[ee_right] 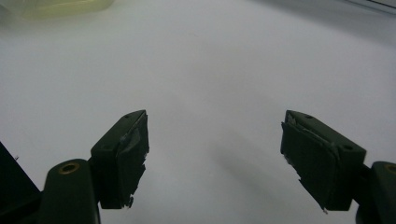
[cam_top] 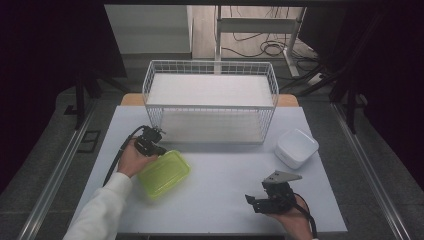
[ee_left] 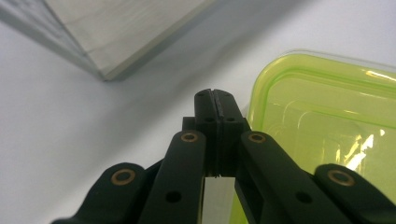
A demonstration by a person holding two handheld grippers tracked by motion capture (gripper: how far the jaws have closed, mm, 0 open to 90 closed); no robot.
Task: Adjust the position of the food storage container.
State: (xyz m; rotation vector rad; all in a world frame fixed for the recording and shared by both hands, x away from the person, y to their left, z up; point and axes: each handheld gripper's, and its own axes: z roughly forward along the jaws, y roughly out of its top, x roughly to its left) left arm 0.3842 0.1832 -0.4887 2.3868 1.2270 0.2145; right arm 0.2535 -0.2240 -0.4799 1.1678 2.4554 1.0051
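Observation:
A yellow-green see-through plastic container (cam_top: pixel 165 174) lies on the pale table (cam_top: pixel 225 180) at the left. My left gripper (cam_top: pixel 159 150) is at the container's far left corner, held by a hand in a white sleeve. In the left gripper view its jaws (ee_left: pixel 215 95) are pressed together, with the container's rim (ee_left: pixel 327 116) directly to their right; I cannot tell whether a thin lip is pinched. My right gripper (cam_top: pixel 252 202) rests low near the table's front edge, right of centre. Its jaws (ee_right: pixel 215 140) stand wide open over bare table with nothing between them.
A white wire basket (cam_top: pixel 210 100) with a pale liner stands across the back of the table. A white square bowl (cam_top: pixel 296 147) sits at the right, in front of the basket's corner. A corner of the container (ee_right: pixel 56 7) shows far off in the right gripper view.

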